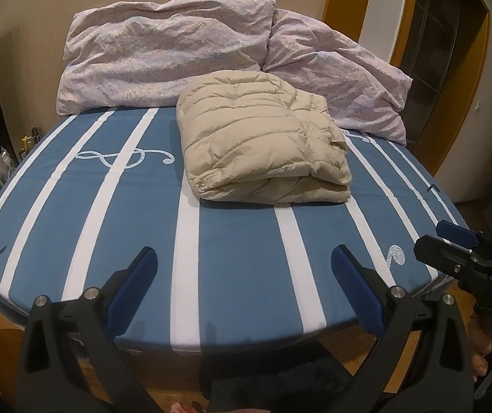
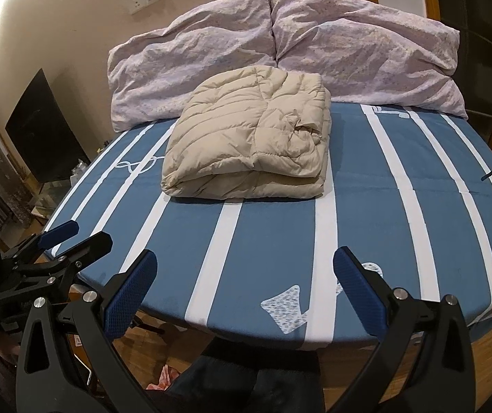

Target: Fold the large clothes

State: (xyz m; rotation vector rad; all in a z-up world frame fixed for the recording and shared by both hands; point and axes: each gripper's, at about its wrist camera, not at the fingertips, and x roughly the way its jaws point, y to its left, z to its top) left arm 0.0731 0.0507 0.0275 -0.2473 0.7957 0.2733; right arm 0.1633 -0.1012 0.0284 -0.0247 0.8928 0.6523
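Note:
A beige quilted down jacket [image 1: 263, 141] lies folded into a thick bundle on the blue and white striped bed [image 1: 239, 247], towards the far middle. It also shows in the right wrist view [image 2: 249, 148]. My left gripper [image 1: 244, 268] is open and empty, held over the near edge of the bed, well short of the jacket. My right gripper [image 2: 246, 272] is open and empty, beside it at the same edge. The right gripper shows at the right of the left wrist view [image 1: 452, 241], and the left gripper at the left of the right wrist view [image 2: 74, 237].
Two crumpled lilac pillows [image 1: 163, 51] [image 1: 342, 72] lie against the wall behind the jacket. A dark cabinet [image 2: 43, 127] and a cluttered shelf stand left of the bed. A wooden door frame [image 1: 459, 79] is at the right. Wooden floor lies below the near edge.

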